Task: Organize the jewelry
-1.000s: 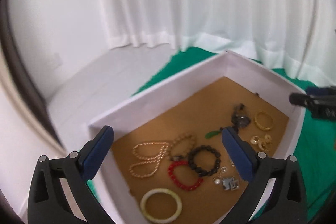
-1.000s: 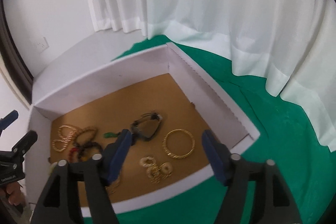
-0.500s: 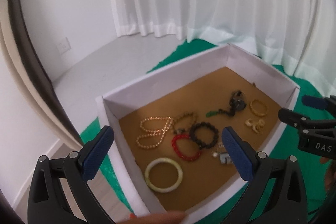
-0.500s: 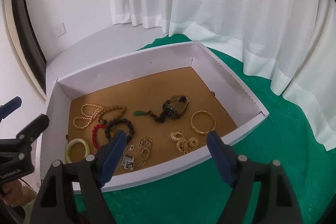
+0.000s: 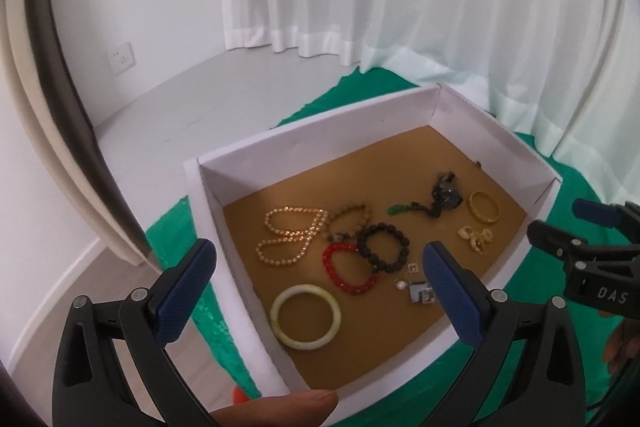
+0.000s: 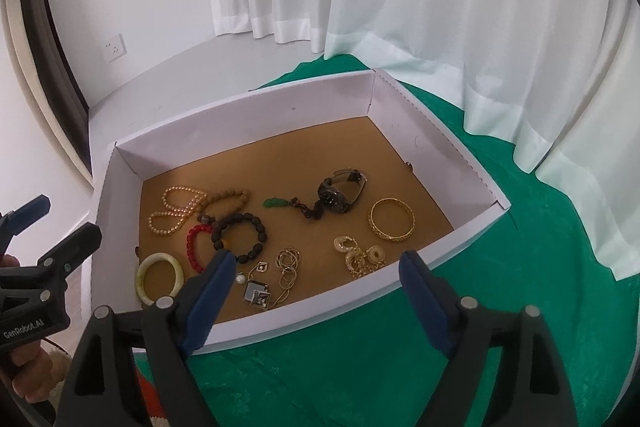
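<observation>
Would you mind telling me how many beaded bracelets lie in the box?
3: a brown wooden-bead bracelet toward the back left, a black bead bracelet in front of it, and a red bead bracelet overlapping the black one's left side. None appears hidden.

Both wrist views look steeply down, near – sharing the box (image 5: 400, 111) (image 6: 248, 115)

A box (image 6: 248, 139) stands on a cloth (image 6: 460, 327), with curtains (image 6: 440, 7) behind it. In the box, a bangle (image 6: 160, 277) lies at the near left corner. Behind it lie a pearl necklace (image 6: 176, 211) and bead bracelets (image 6: 240, 235). A watch (image 6: 342, 191) lies at centre, a metal bangle (image 6: 392, 219) to its right, earrings (image 6: 360, 255) in front of that bangle.
</observation>
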